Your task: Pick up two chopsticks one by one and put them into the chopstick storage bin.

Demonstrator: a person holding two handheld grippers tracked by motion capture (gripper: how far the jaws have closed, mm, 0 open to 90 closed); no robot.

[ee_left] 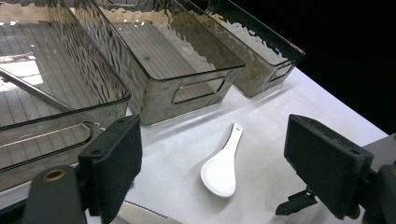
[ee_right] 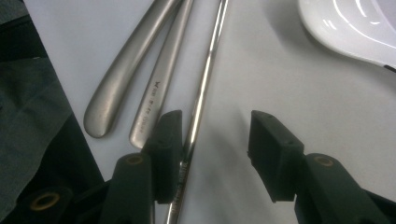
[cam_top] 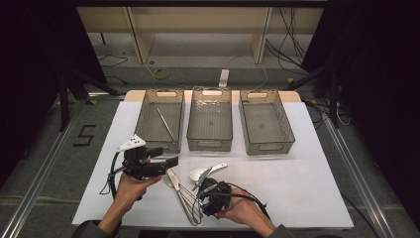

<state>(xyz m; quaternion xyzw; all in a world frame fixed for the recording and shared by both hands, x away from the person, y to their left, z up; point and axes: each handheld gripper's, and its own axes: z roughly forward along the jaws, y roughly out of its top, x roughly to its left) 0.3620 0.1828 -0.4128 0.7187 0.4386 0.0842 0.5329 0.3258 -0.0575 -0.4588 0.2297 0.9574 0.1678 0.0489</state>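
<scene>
High view shows one thin utensil (cam_top: 165,123) already in the far-left bin (cam_top: 143,119); the cutlery pile (cam_top: 184,196) waits on the near worktop (cam_top: 297,173). Right hand-held gripper (ee_right: 212,149) straddles a thin rod (ee_right: 205,88), jaws half spread, not pinching. Left hand-held gripper (ee_left: 212,161) is spread, empty.

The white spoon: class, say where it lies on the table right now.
In the high view, the white spoon lies on the white table cover, near the front of the middle bin, just above the right gripper and the metal cutlery.
</scene>
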